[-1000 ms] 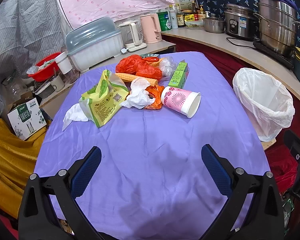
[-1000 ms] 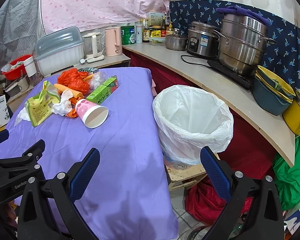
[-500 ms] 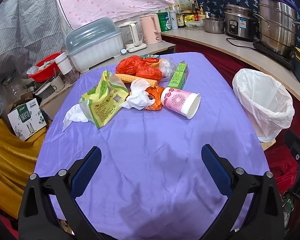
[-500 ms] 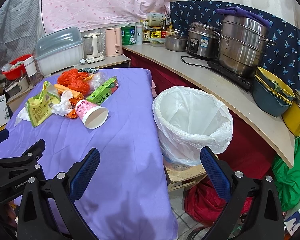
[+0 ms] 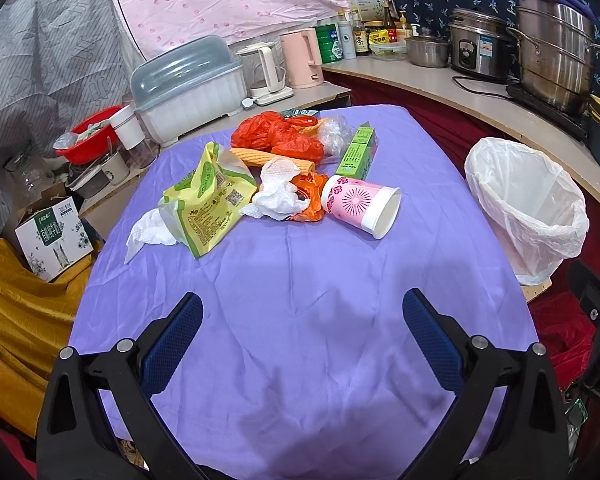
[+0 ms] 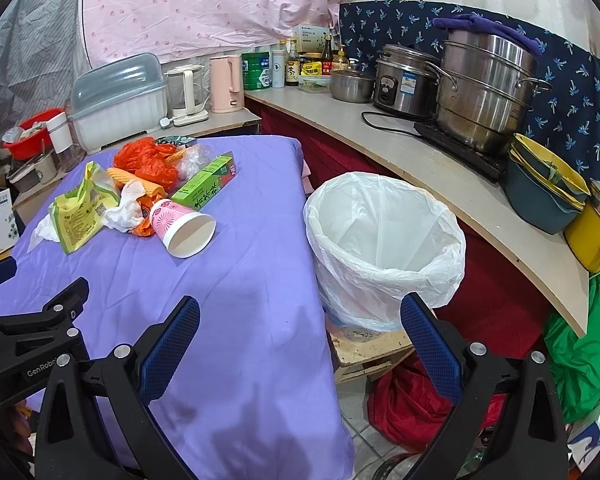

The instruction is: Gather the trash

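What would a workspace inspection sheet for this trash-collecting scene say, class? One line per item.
Surface: purple cloth-covered table, wrinkled.
Job's things: pink paper cup on its side, green carton, yellow-green snack bag, crumpled white tissue, orange plastic bags; white-lined bin beside table, nothing seen inside.
Clutter: nothing seen.
Grippers: left claw and right claw open, empty.
Cables: black cord on counter.
Surroundings: steel pots, pink kettle.

Orange wrapper (image 5: 308,196) mostly hidden under crumpled tissue (image 5: 278,192) and pink cup (image 5: 360,206). Corn cob (image 5: 260,158) partly covered by red bag (image 5: 278,136). Bin (image 6: 380,240) base cut by right gripper finger (image 6: 428,344) at 6 o'clock. Green box (image 6: 204,186) print too small to read.
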